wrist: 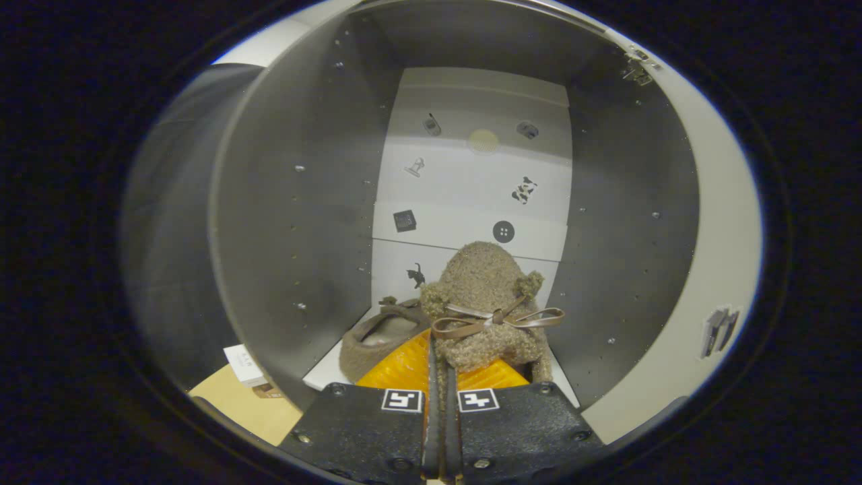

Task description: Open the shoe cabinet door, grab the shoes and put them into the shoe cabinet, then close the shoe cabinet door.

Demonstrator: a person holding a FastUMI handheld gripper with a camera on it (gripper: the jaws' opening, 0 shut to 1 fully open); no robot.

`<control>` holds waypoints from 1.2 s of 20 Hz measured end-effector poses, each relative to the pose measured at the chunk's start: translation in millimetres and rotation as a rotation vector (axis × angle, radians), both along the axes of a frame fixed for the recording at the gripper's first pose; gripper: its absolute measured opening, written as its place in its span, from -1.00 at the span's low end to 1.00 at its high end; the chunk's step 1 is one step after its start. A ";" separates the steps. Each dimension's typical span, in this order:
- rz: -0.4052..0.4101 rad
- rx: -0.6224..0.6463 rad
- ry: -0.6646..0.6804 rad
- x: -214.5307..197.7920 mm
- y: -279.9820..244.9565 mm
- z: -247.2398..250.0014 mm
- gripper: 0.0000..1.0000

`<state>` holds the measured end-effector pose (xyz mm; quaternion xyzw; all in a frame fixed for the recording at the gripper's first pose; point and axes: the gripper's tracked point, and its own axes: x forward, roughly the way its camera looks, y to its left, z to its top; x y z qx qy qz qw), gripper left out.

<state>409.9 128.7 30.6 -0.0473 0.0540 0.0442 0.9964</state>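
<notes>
I have the gripper (441, 377) closed tight, its two yellow-padded fingers (404, 367) pinched on the rim of a fuzzy brown slipper (488, 296). That slipper hangs upright just ahead of the fingers, toe up, with a thin brown ribbon bow (497, 318) tied across it. I am holding it inside the mouth of the shoe cabinet (296, 202), over the front edge of the white bottom shelf (323, 374).

Just left of my fingers, the second slipper (380, 340) lies on that shelf near its front edge, opening facing up, close to the left wall. It looks to be touching the held slipper, though I cannot be sure from here.

Beyond both, the grey side walls run back to a white rear panel (471, 175) dotted with small dark stickers. The open door (714, 283) stands off to the right. Low on the left, outside the cabinet, a small white box (244, 364) sits on a tan floor (249, 407).
</notes>
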 end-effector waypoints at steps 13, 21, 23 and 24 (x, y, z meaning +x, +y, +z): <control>-0.070 0.103 0.200 118.5 -22.3 -61.2 -0.87; -0.077 0.135 0.312 131.2 -20.2 -79.2 -0.76; -0.057 0.155 0.319 130.8 -13.7 -76.2 -0.59; -0.061 0.145 0.318 126.1 -13.5 -74.4 -0.49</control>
